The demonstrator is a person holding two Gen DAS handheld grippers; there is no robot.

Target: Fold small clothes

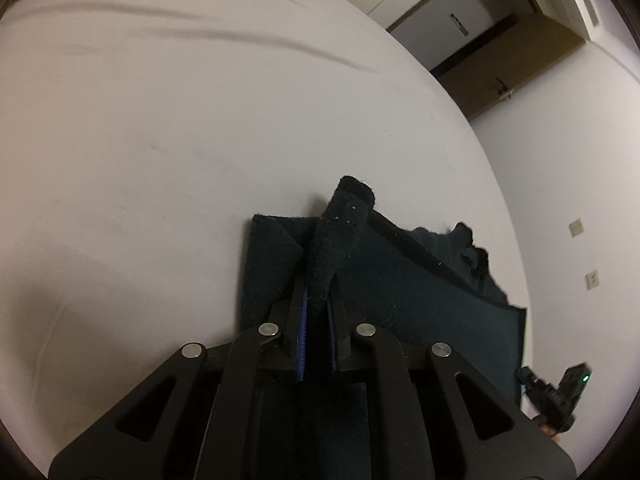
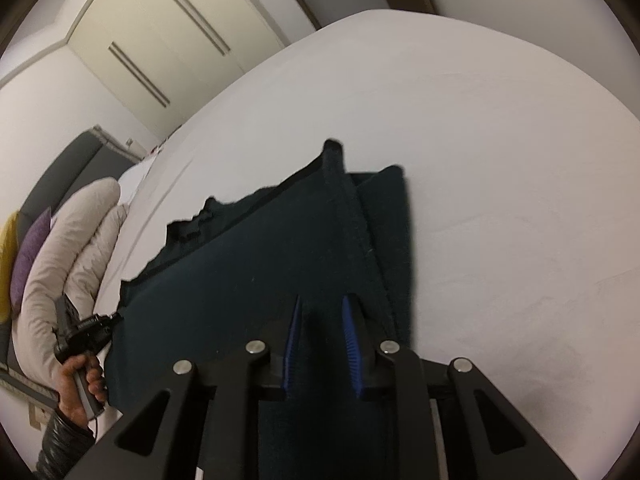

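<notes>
One dark garment (image 1: 400,280) lies on the white bed (image 1: 160,140), near the bed's edge on the person's side, partly doubled over with a second layer showing along its far border. The left gripper (image 1: 318,296) has its fingers pinched narrow on a raised ridge of the cloth, which stands up between the blue pads (image 1: 304,320) and pokes out beyond them. The right gripper (image 2: 320,312) sits low over the same garment; its fingers stand a little apart with dark fabric in the gap, but whether the pads actually press on it cannot be told from here.

The risk is an uneven fold — the left grip looks to hold only a thin bunched peak, so a pull could drag the layer beneath askew or let the ridge slip free. If the right side has no real hold, the cloth would likely swing round the left pinch and crease.

Count: one garment, two grippers, one bed; a hand (image 2: 78,380) in a dark sleeve holds the left gripper's handle.
</notes>
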